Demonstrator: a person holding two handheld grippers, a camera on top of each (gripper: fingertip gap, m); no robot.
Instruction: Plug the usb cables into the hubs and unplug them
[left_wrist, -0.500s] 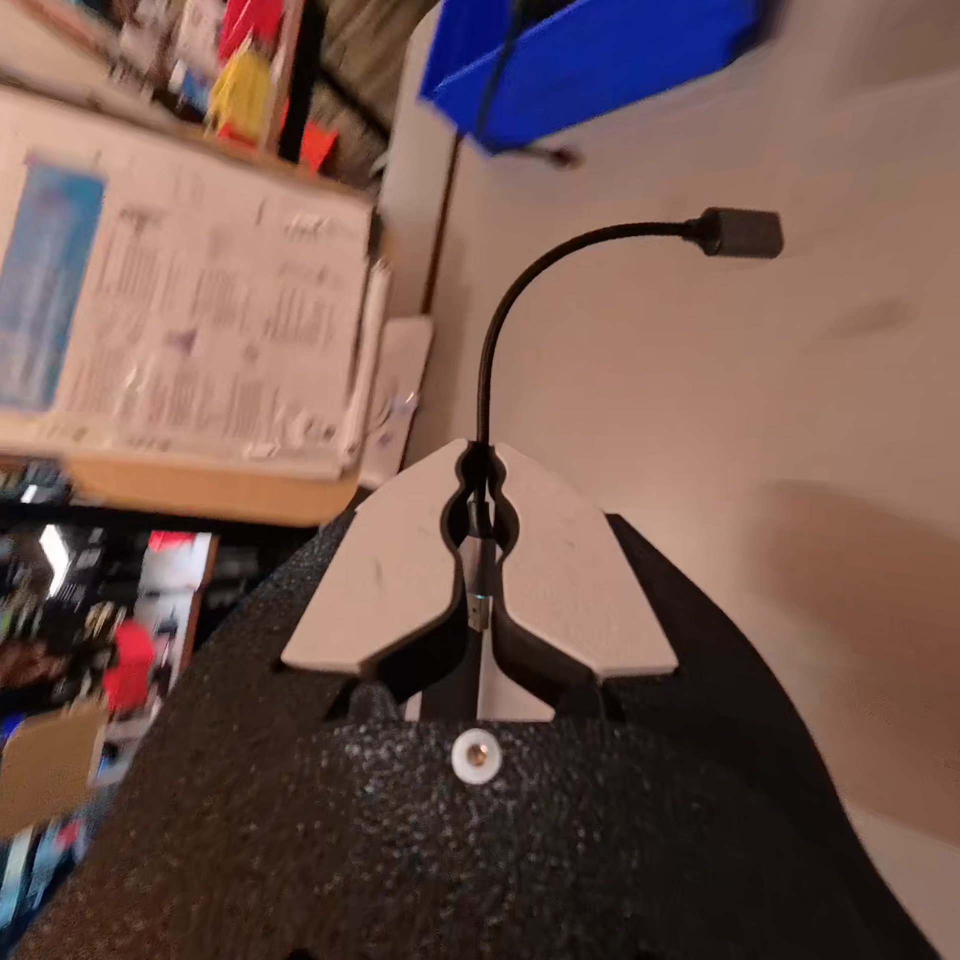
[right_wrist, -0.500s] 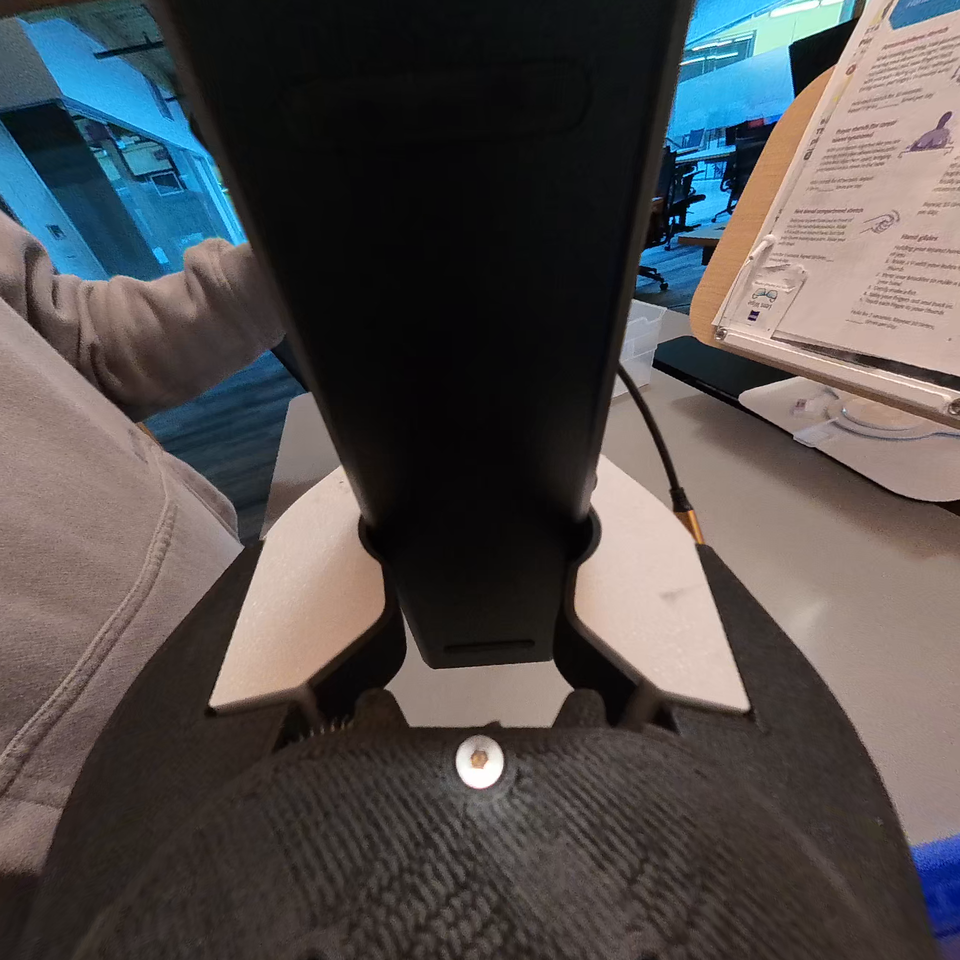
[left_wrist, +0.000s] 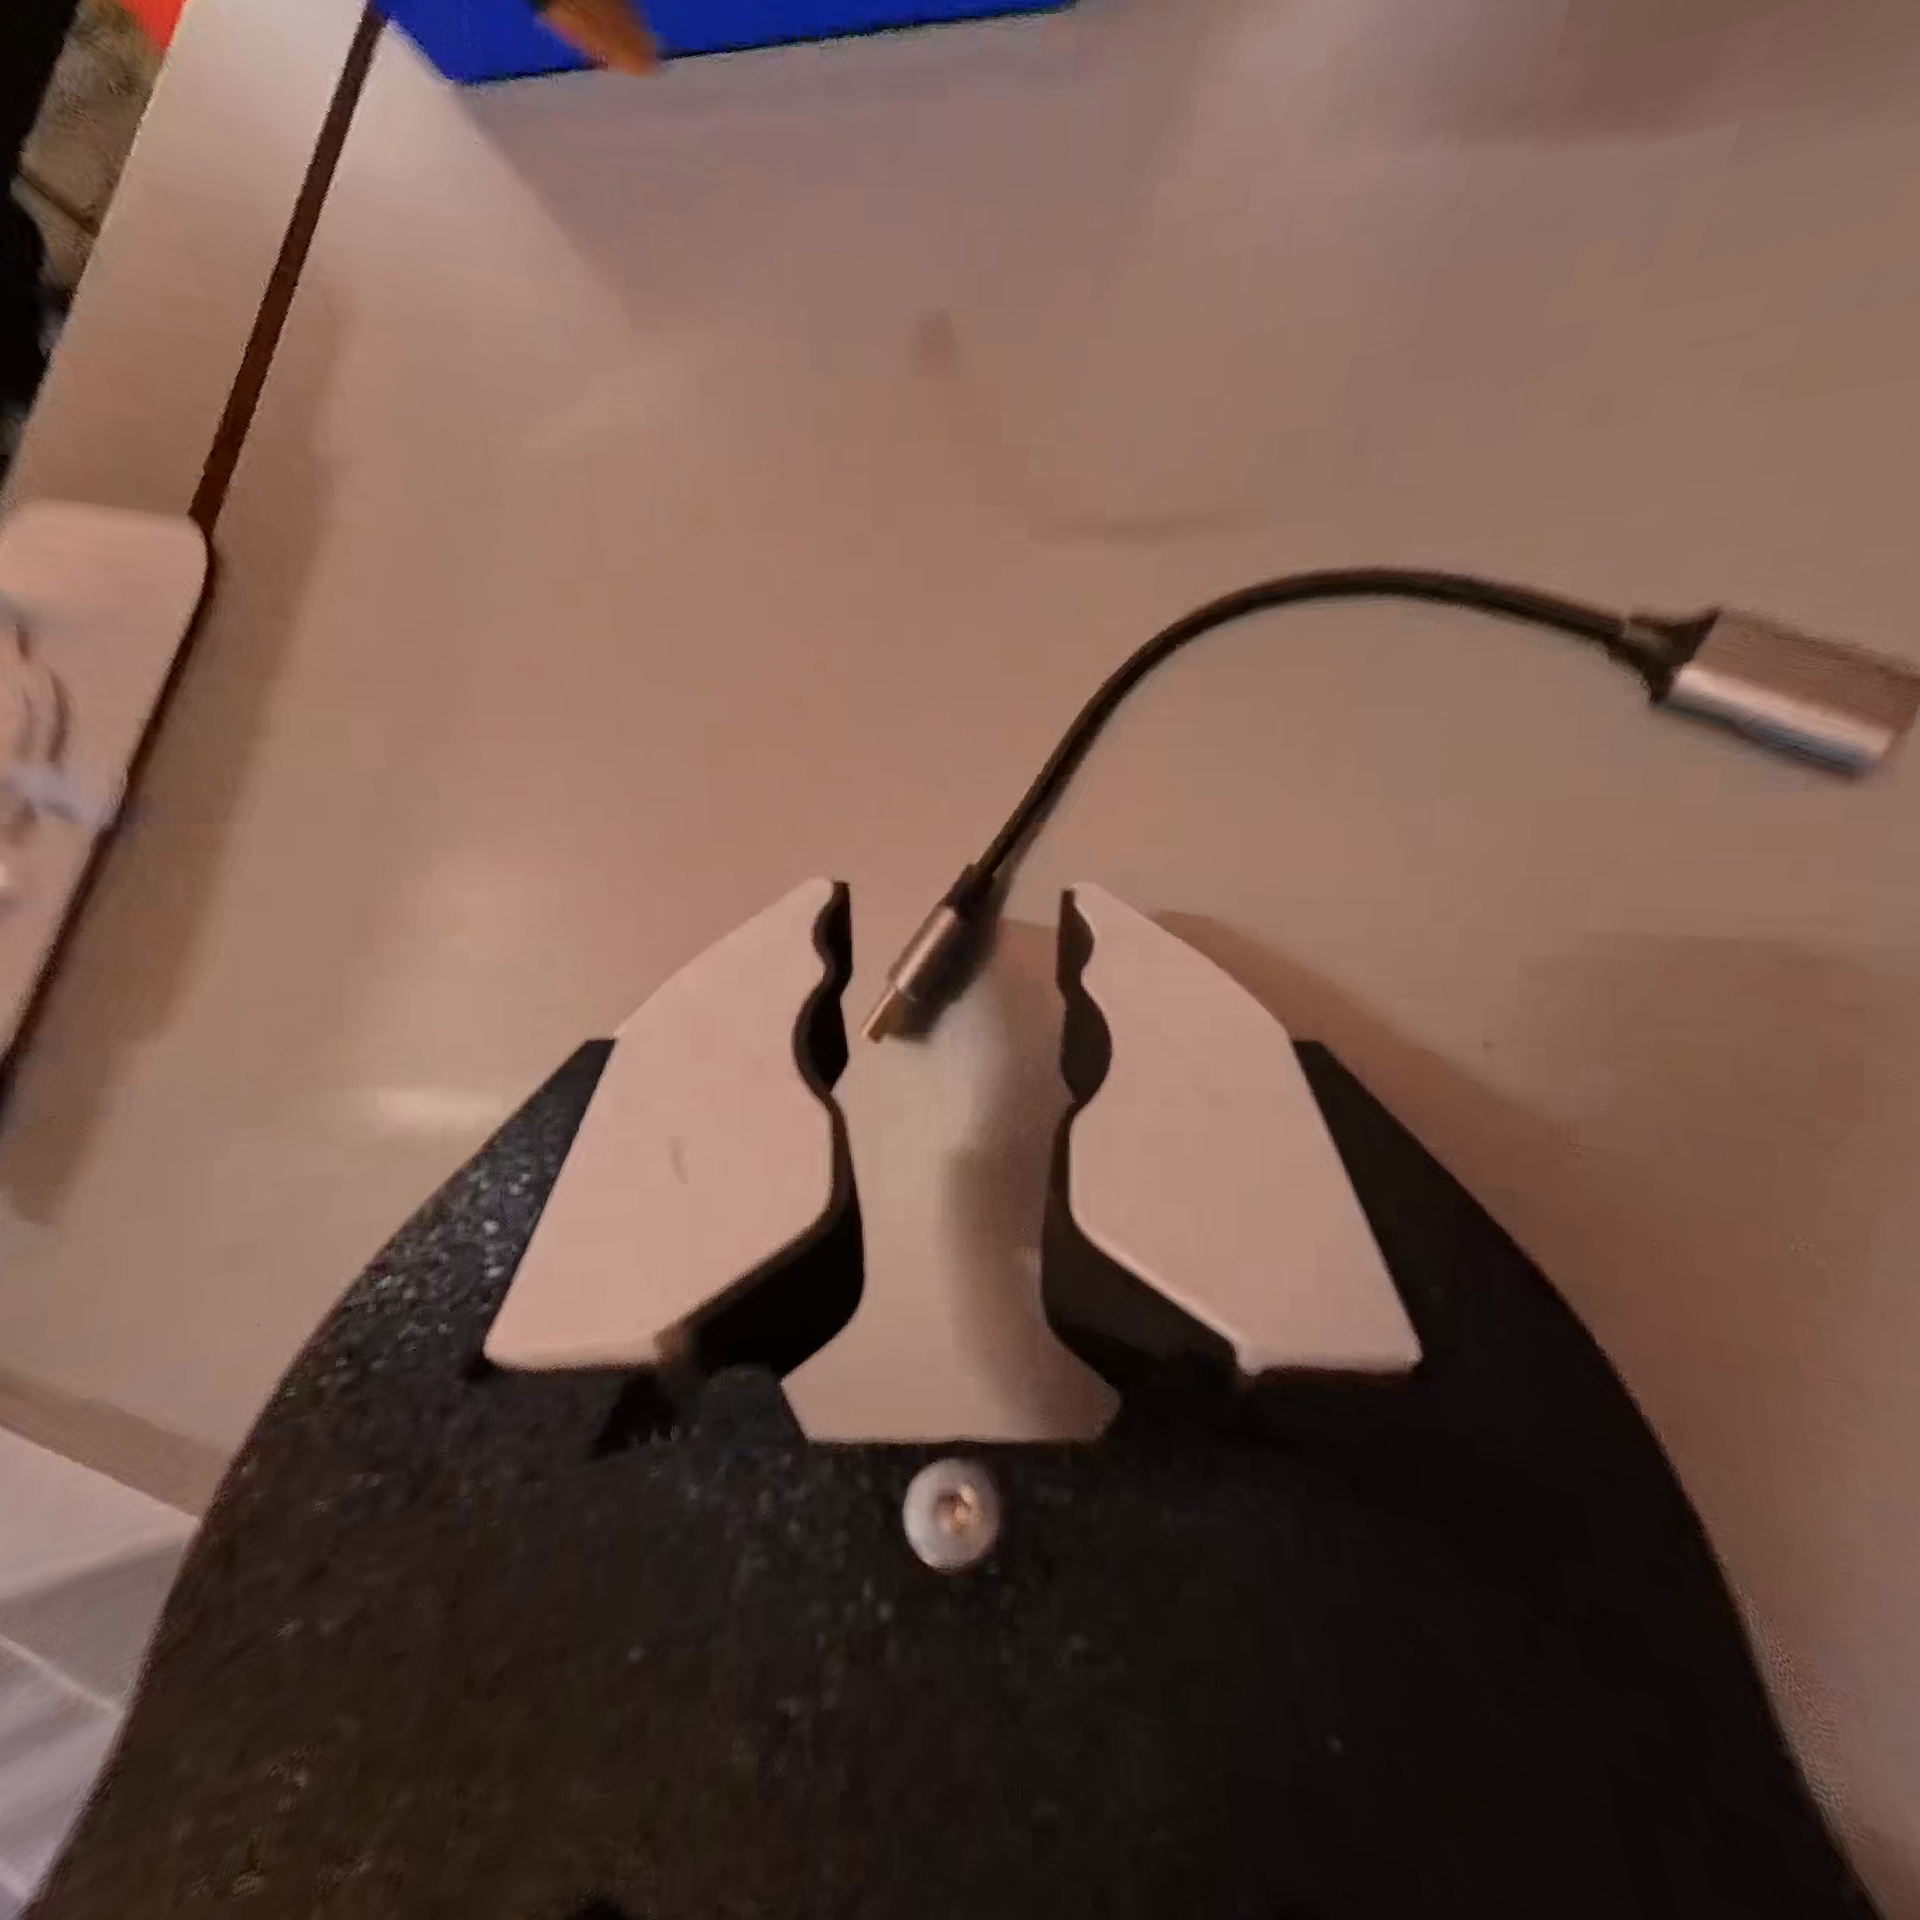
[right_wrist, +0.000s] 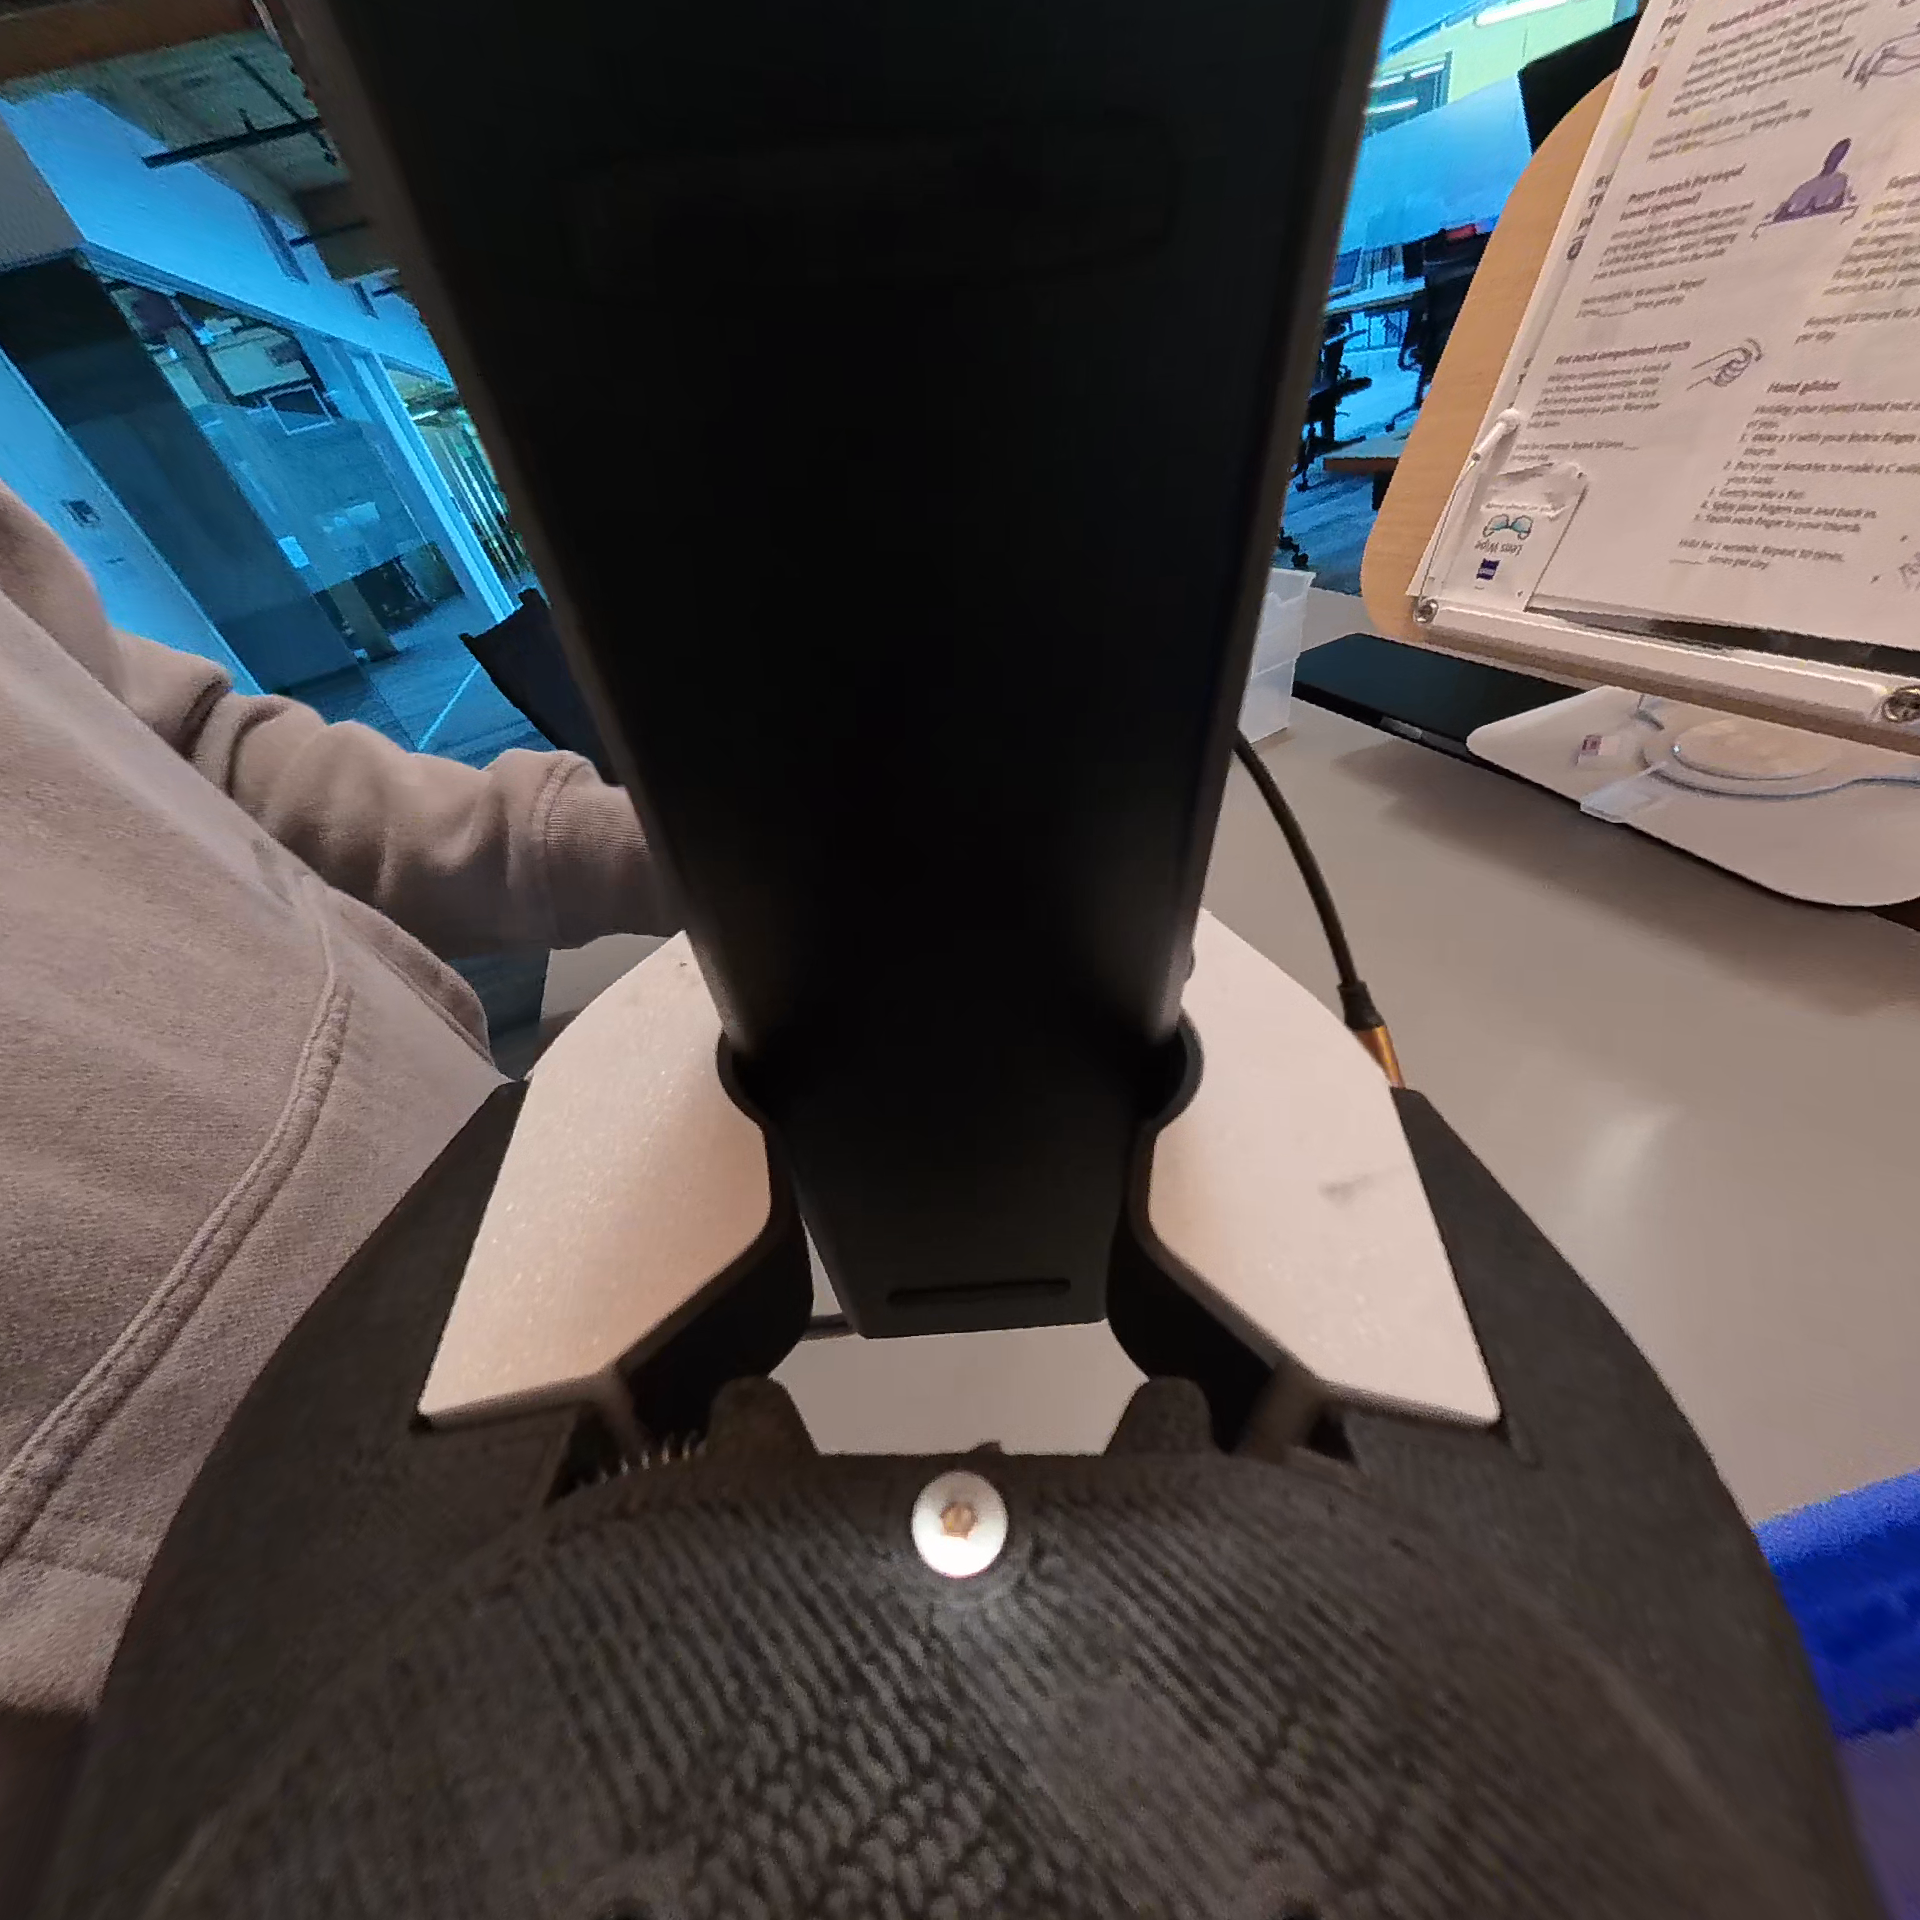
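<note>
Short black cable (left_wrist: 1226, 644), curved on the table (left_wrist: 727, 468); slim metal plug (left_wrist: 920, 966) lying loose between parted fingers (left_wrist: 707, 1132), wide silver connector (left_wrist: 1787, 691) at far right. Black hub (right_wrist: 935, 623) upright, clamped at its narrow end, second cable (right_wrist: 1299, 883) trailing beside it.

Probably an office: desks (right_wrist: 1382, 452), swivel chairs (right_wrist: 1340, 390).

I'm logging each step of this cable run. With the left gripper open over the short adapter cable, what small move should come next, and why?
Probably lift the left gripper clear. Its fingers stand apart, and the short adapter cable seems to lie loose on the table, its small plug between them ungripped. The right gripper is clamped on the black hub.
</note>
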